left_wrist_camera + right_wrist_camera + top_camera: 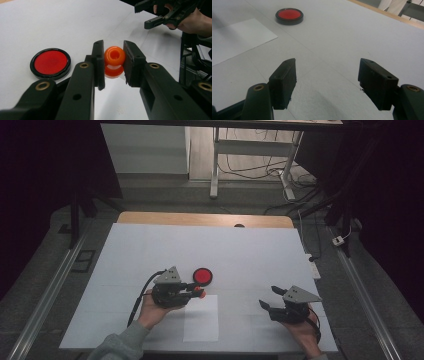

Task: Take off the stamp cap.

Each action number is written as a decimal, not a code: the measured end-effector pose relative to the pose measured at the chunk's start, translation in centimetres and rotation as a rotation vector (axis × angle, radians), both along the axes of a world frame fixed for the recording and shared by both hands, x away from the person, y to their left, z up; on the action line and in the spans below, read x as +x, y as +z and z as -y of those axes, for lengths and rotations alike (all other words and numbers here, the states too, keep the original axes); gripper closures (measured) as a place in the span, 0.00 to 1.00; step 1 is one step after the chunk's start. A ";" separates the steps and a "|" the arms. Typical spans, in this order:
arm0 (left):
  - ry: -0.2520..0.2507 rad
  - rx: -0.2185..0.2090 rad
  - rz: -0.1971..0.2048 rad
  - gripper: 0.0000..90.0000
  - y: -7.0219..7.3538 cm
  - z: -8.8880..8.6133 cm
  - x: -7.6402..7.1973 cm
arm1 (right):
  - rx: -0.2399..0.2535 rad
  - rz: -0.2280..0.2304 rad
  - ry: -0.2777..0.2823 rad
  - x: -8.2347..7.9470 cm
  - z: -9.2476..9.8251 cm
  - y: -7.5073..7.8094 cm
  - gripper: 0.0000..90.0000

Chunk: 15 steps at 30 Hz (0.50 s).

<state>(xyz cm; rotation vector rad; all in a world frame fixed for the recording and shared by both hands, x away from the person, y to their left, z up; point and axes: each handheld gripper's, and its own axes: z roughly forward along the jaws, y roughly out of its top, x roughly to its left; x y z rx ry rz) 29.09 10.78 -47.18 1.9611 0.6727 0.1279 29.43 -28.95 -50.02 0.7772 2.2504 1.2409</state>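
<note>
The orange ball (114,57) is clamped between the jaws of the left gripper (196,290), held just beside the red disc (202,276), presumably for placement. The right gripper (268,299) is kept apart, jaws spread, empty.

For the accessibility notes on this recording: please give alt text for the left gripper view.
The left gripper is shut on an orange ball-shaped piece, held just above the white table. A red disc with a black rim lies to its left, and the right gripper, jaws open, is held at upper right.
</note>
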 end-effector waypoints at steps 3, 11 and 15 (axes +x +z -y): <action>-0.001 0.000 -0.001 0.80 0.0 0.0 0.0 | 0.005 0.002 0.005 0.0 -0.3 0.1 0.33; -0.001 0.004 -0.004 0.80 -0.2 0.2 0.2 | -0.001 0.003 0.019 -0.1 -1.3 0.1 0.32; -0.002 0.003 -0.007 0.80 -0.2 0.3 0.2 | 0.016 -0.010 0.038 0.0 -1.9 0.0 0.32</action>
